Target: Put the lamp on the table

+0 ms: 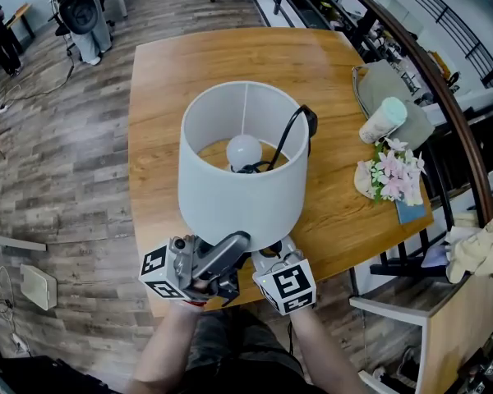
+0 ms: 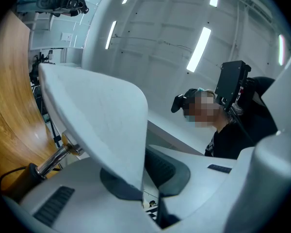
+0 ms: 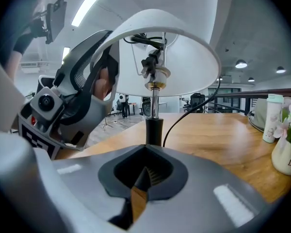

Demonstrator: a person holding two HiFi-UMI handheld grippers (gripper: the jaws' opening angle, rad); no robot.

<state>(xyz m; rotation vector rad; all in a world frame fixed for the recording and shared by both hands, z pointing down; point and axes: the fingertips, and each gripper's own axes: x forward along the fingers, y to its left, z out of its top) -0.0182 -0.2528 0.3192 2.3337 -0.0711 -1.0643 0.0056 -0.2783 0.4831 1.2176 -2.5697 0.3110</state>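
Note:
A table lamp with a white drum shade stands on the wooden table near its front edge. Its bulb shows inside the shade, and a black cord runs up over the rim. My left gripper is shut on the shade's lower rim, which runs down between its jaws. The right gripper sits low under the shade with its jaws shut and nothing visible between them. The lamp's black stem rises just beyond its tips. In the head view only its marker cube shows.
A small vase of pink flowers, a pale bottle and a grey bag stand at the table's right side. A dark railing curves behind them. The table's front edge lies right under both grippers.

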